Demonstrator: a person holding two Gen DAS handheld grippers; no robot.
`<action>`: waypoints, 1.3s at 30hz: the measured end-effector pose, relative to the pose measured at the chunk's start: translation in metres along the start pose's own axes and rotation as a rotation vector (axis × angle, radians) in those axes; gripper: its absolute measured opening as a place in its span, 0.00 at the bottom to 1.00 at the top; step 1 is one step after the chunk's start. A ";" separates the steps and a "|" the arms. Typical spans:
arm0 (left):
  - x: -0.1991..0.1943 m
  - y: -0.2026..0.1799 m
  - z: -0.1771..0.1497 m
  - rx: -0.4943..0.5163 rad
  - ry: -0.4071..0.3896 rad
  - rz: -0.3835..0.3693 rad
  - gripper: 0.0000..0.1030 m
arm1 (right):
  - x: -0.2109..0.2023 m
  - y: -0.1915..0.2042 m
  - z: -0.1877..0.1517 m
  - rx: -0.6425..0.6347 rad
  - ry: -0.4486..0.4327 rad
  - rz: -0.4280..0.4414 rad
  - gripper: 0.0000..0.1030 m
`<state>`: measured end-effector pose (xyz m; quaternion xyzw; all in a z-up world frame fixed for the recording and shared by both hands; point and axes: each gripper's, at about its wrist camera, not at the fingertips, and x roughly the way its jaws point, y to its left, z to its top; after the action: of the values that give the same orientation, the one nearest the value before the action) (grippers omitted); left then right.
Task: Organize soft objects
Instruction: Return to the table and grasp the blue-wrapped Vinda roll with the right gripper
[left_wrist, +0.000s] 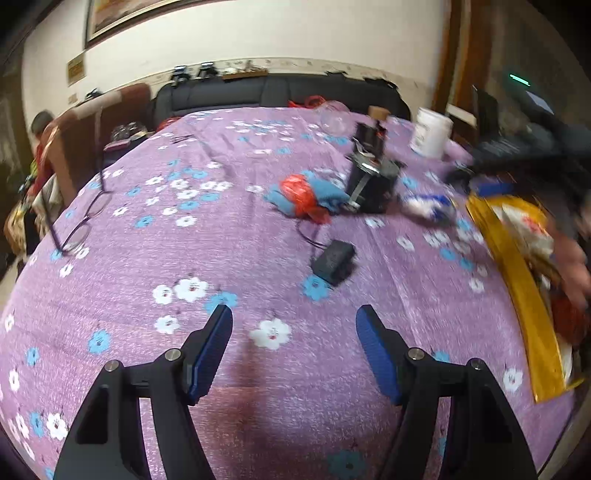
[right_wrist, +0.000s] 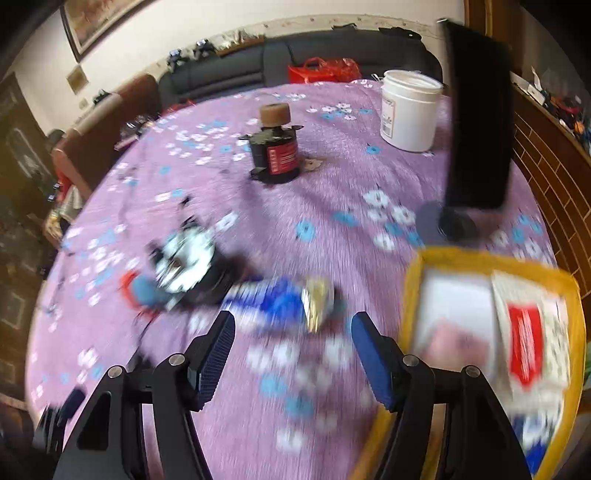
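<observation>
Both grippers are seen spread wide with nothing between the blue pads: the left gripper (left_wrist: 294, 325) is held above bare cloth, and the right gripper (right_wrist: 293, 330) is held just short of a blurred blue and white soft bundle (right_wrist: 277, 301).

The round table (left_wrist: 258, 406) is covered by a purple cloth printed with white and blue flowers, and every place below is given from the black cylindrical device (left_wrist: 371, 181) that stands near the table's middle in the left wrist view.

A yellow-rimmed tray (right_wrist: 413, 280) is found well to its right, at the table edge, with white and red packets lying in it; its contents are too blurred to be named. A white plastic tub (left_wrist: 431, 132) is set beyond the device and to its right. A blue cloth with a crumpled red plastic bag (left_wrist: 301, 192) on top is seen touching the device on its left. The blue and white soft bundle (left_wrist: 426, 206) is seen just to its right, between the device and the tray. A small black box with a thin cable (left_wrist: 333, 261) is placed nearer than the device. A pair of eyeglasses (left_wrist: 85, 218) is laid far to its left, near the table edge.
</observation>
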<state>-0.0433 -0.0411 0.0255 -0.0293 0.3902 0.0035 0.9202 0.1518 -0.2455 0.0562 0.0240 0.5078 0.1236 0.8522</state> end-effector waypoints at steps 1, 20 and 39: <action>0.000 -0.003 0.000 0.013 0.001 0.005 0.67 | 0.009 -0.002 0.006 0.009 0.012 0.004 0.68; -0.008 -0.007 -0.003 0.025 -0.045 -0.019 0.67 | 0.011 0.043 -0.032 -0.133 0.153 0.220 0.68; -0.001 0.012 0.004 -0.056 0.012 -0.095 0.67 | -0.018 0.057 -0.109 0.121 -0.188 0.066 0.42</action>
<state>-0.0418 -0.0293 0.0286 -0.0735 0.3938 -0.0297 0.9158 0.0378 -0.2035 0.0290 0.1038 0.4311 0.1181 0.8885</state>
